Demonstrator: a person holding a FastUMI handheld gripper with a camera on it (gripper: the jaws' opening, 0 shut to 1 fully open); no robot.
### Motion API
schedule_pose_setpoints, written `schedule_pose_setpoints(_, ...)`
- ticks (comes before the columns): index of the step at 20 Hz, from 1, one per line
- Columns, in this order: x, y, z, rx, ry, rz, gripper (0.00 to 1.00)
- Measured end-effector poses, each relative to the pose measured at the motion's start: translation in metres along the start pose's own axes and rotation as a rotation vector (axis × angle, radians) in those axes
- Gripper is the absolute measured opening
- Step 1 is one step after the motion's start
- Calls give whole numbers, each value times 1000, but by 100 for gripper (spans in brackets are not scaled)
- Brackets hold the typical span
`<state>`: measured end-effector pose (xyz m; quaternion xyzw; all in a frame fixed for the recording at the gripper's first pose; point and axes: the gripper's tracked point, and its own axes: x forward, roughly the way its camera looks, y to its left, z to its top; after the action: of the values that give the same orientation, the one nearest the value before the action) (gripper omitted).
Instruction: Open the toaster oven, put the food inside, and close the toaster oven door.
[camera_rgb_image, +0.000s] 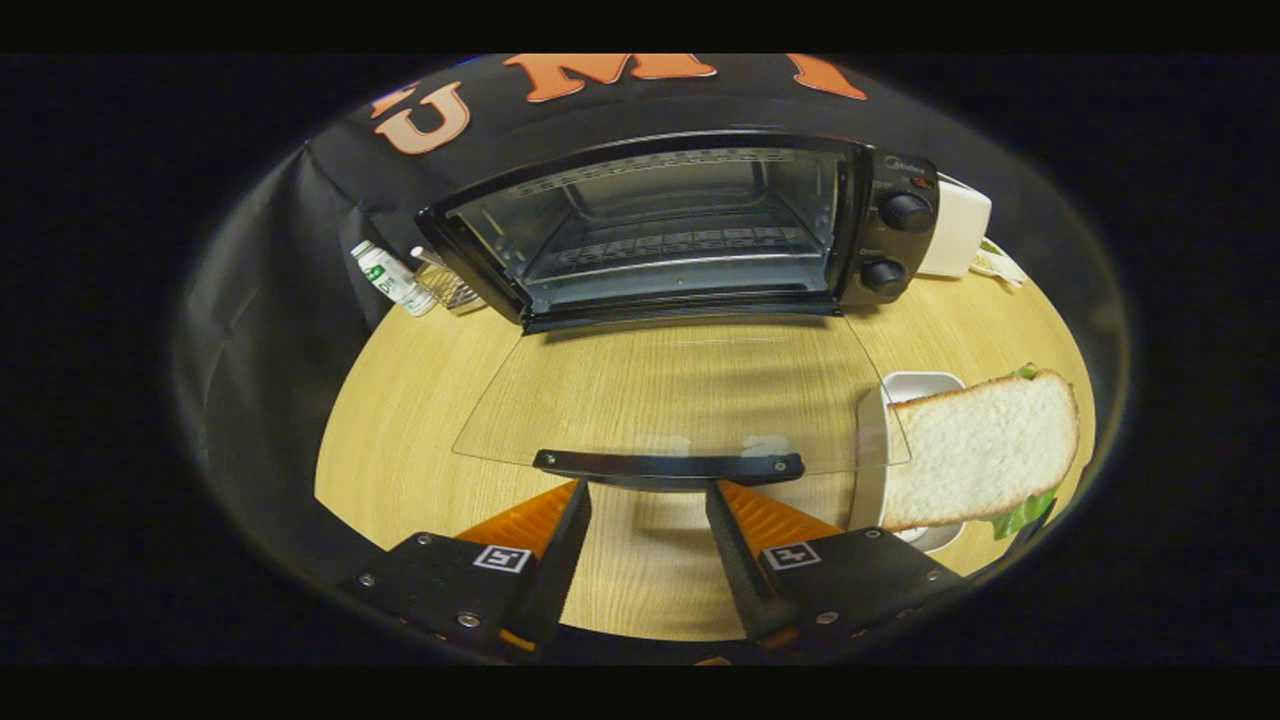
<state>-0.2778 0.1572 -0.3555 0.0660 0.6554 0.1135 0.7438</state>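
Door down, sandwich next

Your gripper (648, 505) gapes empty behind the door handle (668, 466); the sandwich (985, 450) lies rightward, long axis toward the toaster oven (690, 225).

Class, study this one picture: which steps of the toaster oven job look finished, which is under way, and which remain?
Done: the toaster oven stands open, its glass door folded down flat over the table.
In hand: the claw is open and empty, its tips right at the door's handle.
Left: the sandwich lies on its white dish beside the door; it must go onto the bare rack, then the door must be closed.
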Motion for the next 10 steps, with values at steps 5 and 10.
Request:
schedule_pose_setpoints(5, -38, 2, 10, 73, -12, 75, 73)
schedule_pose_setpoints(10, -93, -37, 35, 61, -69, 30, 85)
